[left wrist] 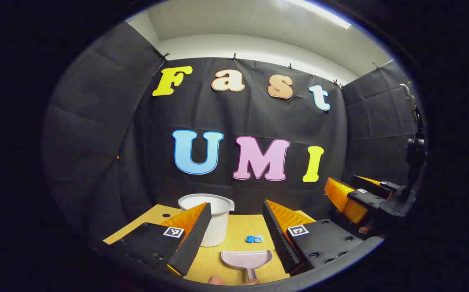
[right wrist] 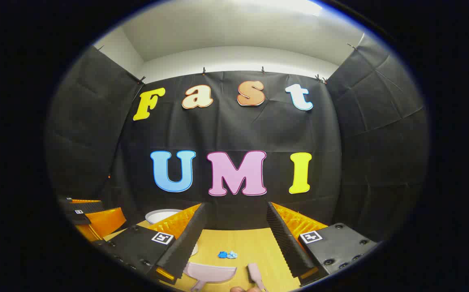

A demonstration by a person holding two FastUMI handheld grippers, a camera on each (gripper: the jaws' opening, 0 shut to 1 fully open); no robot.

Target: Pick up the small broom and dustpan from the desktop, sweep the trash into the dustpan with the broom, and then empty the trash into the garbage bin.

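Starting at the left of the left gripper view, we've got the white garbage bin sitting at the far side of the wooden desktop, but its left half is blocked by one finger of the left gripper, so we can't make out its full shape. That gripper is spread wide with nothing between its fingers. Low in the middle of the frame lies the pale pink dustpan, handle toward us and cut off at the bottom edge. Just past it sits the trash, a little blue crumpled wad, too small to tell what it's made of. Over at the right edge we see the right gripper, partly lost in the dark.

In the right gripper view, the left gripper pokes in at lower left, mostly cropped. Next comes a sliver of the bin behind a finger, then the dustpan, the trash above it, and the small broom, only partly in frame at the bottom. The right gripper is also spread wide, holding nothing.

For writing, we only spot square black-and-white markers on the grippers, nothing readable.
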